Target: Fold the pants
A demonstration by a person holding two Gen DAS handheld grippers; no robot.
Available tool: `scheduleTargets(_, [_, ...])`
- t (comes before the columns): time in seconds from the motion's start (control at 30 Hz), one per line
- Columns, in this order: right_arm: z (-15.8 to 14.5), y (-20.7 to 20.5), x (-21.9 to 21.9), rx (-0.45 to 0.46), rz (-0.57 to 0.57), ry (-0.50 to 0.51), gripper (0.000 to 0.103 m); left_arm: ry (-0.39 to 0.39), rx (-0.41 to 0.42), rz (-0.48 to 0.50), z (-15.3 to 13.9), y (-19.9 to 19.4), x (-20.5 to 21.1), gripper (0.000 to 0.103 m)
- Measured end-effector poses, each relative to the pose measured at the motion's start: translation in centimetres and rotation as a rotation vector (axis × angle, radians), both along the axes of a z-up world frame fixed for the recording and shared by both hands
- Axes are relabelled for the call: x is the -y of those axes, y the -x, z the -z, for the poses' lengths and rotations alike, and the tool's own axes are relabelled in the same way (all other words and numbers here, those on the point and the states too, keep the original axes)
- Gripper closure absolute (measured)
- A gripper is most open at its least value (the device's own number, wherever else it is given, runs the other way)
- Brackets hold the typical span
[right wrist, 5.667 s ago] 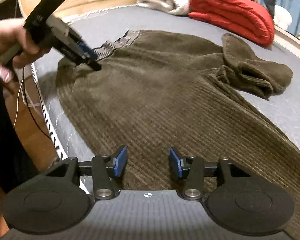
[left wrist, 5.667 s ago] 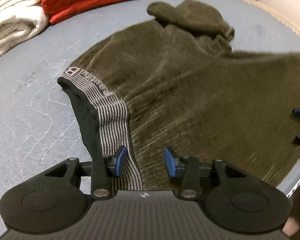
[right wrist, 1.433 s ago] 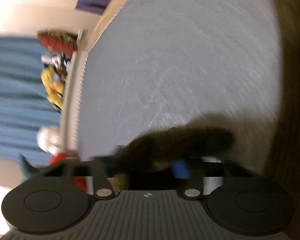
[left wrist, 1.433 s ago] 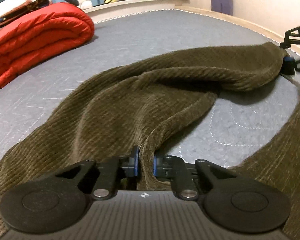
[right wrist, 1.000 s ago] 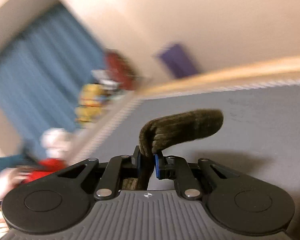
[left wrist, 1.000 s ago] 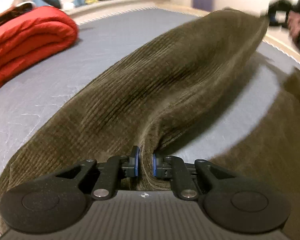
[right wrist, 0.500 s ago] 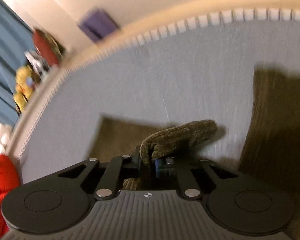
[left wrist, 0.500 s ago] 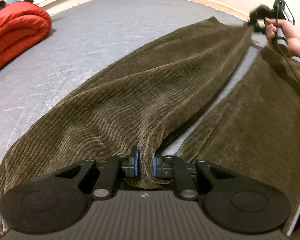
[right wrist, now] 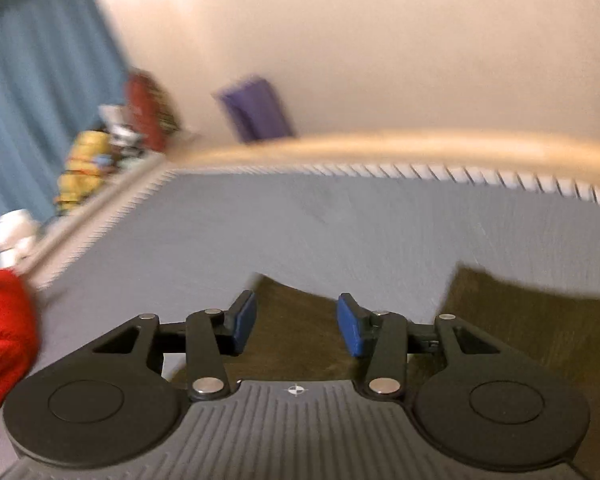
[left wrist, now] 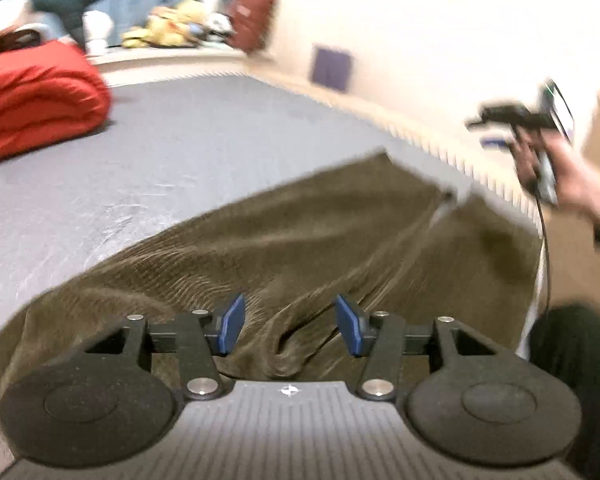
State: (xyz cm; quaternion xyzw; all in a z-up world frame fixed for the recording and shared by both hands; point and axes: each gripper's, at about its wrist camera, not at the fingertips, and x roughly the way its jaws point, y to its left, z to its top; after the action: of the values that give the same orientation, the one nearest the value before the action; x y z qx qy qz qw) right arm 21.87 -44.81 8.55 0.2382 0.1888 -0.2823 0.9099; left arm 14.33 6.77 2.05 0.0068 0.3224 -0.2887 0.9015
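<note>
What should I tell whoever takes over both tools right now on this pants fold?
Left tool: open, jaws just opened, nothing pinched; the pants lie below and ahead of it.
Right tool: open, jaws also just opened, off the cloth, above the leg ends.
Pants: spread on the grey mattress, both legs laid out straight, side by side, a narrow gap between them near the hems. Some wrinkles near the left tool.
Done: legs pulled out and released.
Left: likely bring one leg over the other, then fold lengthwise. The red blanket sits well clear on the far side.
</note>
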Motion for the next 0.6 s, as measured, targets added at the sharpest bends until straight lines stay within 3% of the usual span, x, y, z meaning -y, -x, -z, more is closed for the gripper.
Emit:
scheduleTargets(0.17, [-6.0, 5.9, -8.3, 0.163, -0.223, 0.145, 0.055, 0.067, 0.024, -0.166, -2.1, 4.5, -1.8, 0.037])
scheduleTargets(0.3, [-7.6, 9.7, -13.8, 0.212, -0.415, 0.211, 0.053, 0.086, 0.067, -0.299, -2.6, 7.7, -4.1, 0.035])
scheduleTargets(0.47, [-7.6, 14.4, -20.9, 0.214, -0.675, 0.325, 0.035, -0.004, 0.054, -0.47, -2.8, 11.0, -7.2, 0.039])
scheduleTargets(0.5, [-7.2, 15.3, -22.5, 0.211, -0.731, 0.35, 0.034, 0.001, 0.063, -0.477, -3.0, 11.4, -7.8, 0.041])
scheduleTargets(0.57, [-6.0, 17.2, -26.0, 0.205, -0.851, 0.372, 0.034, 0.01, 0.075, -0.498, -3.3, 12.2, -9.2, 0.071])
scheduleTargets(0.6, [-5.3, 17.8, -27.4, 0.197, -0.905, 0.366, 0.035, 0.01, 0.069, -0.51, -3.2, 12.3, -9.8, 0.077])
